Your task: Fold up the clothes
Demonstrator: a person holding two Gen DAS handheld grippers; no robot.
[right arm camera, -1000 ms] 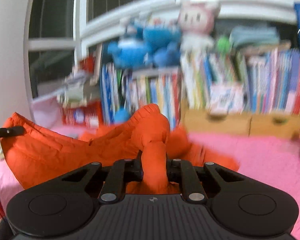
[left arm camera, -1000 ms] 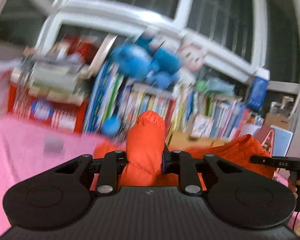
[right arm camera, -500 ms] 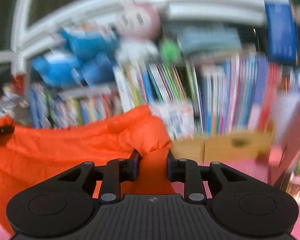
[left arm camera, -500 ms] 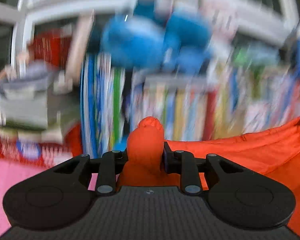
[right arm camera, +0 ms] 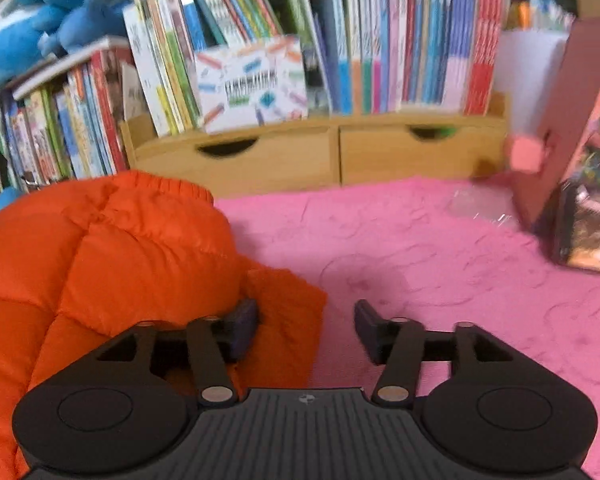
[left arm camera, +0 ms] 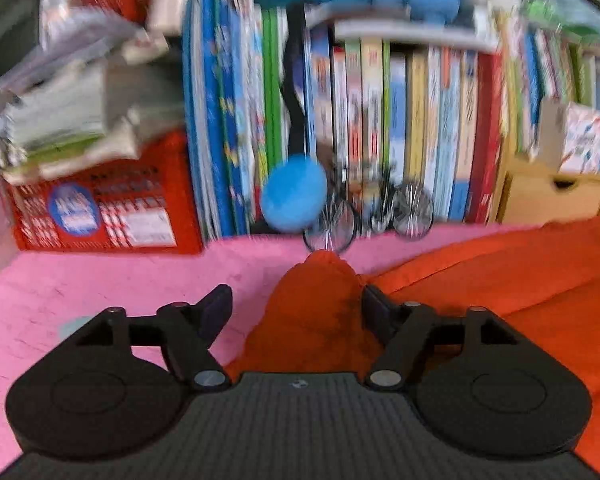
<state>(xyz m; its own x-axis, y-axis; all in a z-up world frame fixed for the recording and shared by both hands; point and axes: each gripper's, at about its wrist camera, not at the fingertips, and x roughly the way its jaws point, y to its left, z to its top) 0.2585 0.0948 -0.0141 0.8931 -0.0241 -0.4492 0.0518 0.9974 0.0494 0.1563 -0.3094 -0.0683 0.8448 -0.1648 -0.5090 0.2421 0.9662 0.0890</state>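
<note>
Pink cloth (right arm camera: 420,248) covers the bed, with books (left arm camera: 380,128) standing behind. On it lies the orange coat (right arm camera: 112,264), puffy and bunched. A second ago both grippers pinched folds of the coat up in the air. Now it rests on the cloth. The left gripper (left arm camera: 296,312) is opening, with an orange fold loose between its jaws. The right gripper (right arm camera: 306,324) is opening too; the coat's edge sits by its left finger (right arm camera: 242,320), not squeezed. Blue plush toys (right arm camera: 32,36) sit on top of the books.
</note>
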